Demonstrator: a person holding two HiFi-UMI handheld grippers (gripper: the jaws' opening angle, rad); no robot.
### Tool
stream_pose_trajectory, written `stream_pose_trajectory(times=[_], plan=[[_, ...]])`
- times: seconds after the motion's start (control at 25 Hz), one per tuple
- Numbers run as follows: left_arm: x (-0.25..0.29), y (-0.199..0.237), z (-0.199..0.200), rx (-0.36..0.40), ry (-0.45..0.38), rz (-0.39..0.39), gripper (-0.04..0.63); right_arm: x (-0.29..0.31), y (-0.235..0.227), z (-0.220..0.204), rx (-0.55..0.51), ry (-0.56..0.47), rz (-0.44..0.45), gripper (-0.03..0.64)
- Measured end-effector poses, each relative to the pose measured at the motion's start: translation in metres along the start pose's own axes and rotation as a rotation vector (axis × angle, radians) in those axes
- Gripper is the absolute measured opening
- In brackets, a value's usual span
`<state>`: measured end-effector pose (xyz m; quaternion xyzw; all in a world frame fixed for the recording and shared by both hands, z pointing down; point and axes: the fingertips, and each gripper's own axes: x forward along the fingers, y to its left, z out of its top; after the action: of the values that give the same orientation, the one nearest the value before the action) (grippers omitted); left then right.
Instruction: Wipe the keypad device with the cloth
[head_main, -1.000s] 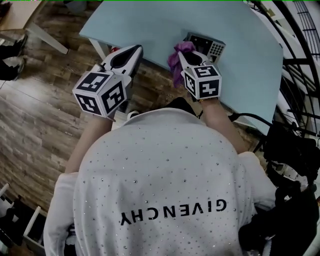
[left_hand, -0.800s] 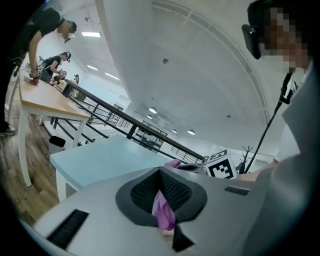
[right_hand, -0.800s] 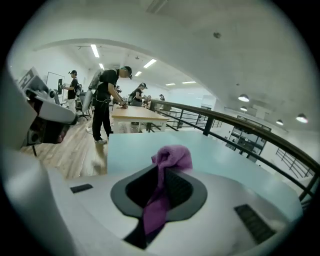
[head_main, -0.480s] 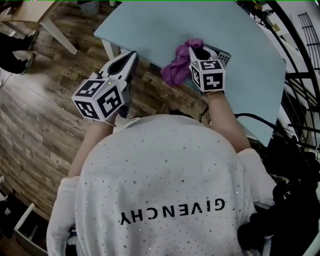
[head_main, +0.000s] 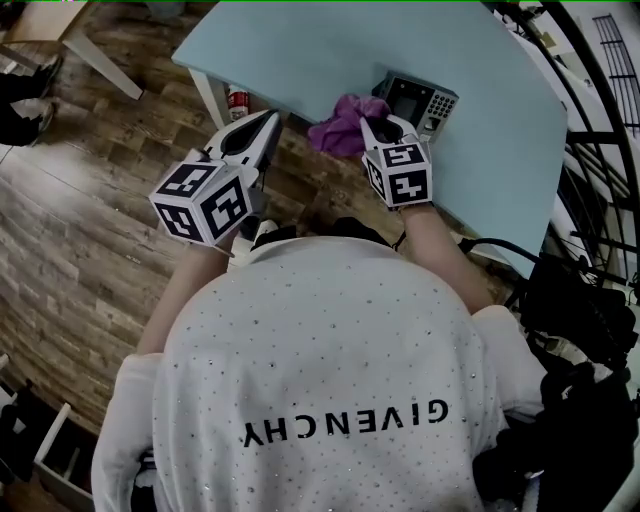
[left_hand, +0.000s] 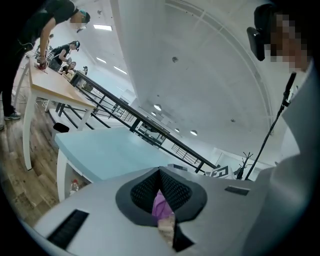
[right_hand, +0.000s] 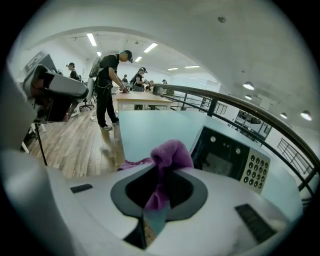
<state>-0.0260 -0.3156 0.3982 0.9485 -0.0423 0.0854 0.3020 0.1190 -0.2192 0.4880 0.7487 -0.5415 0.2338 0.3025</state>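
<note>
The keypad device (head_main: 418, 101), dark with a screen and a grey button pad, stands near the front edge of the pale blue table (head_main: 300, 45). In the right gripper view the keypad device (right_hand: 231, 159) lies just ahead and to the right of the jaws. My right gripper (head_main: 368, 127) is shut on the purple cloth (head_main: 338, 128), which bunches at the device's left side. The cloth (right_hand: 169, 154) rises from between the shut jaws of the right gripper (right_hand: 162, 175). My left gripper (head_main: 266, 122) hovers off the table's near-left edge, above the floor. The left gripper (left_hand: 160, 172) is shut and holds nothing.
A small red-topped bottle (head_main: 237, 101) stands on the wood floor beside the white table leg (head_main: 211, 98). Black railings (head_main: 600, 90) run along the right. Dark bags (head_main: 585, 300) lie at my right side. People stand at a wooden table (right_hand: 137, 100) far off.
The right gripper drew the cloth off the keypad device toward the left and the near edge, uncovering its screen and buttons. The left gripper stayed roughly in place.
</note>
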Motion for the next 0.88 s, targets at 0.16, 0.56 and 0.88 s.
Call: stream_pose_trajectory(times=[0.16, 0.56, 0.88], plan=[[0.006, -0.002, -0.002, 0.01, 0.011, -0.006, 0.006, 0.001, 0.005, -0.013, 0.022, -0.004, 0.01, 0.046], [-0.001, -0.006, 0.02, 0.065, -0.023, 0.001, 0.006, 0.001, 0.021, -0.018, 0.12, 0.074, 0.103, 0.04], [-0.027, 0.007, 0.038, 0.052, -0.095, 0.083, 0.006, -0.027, -0.031, 0.113, 0.092, -0.189, 0.122, 0.04]])
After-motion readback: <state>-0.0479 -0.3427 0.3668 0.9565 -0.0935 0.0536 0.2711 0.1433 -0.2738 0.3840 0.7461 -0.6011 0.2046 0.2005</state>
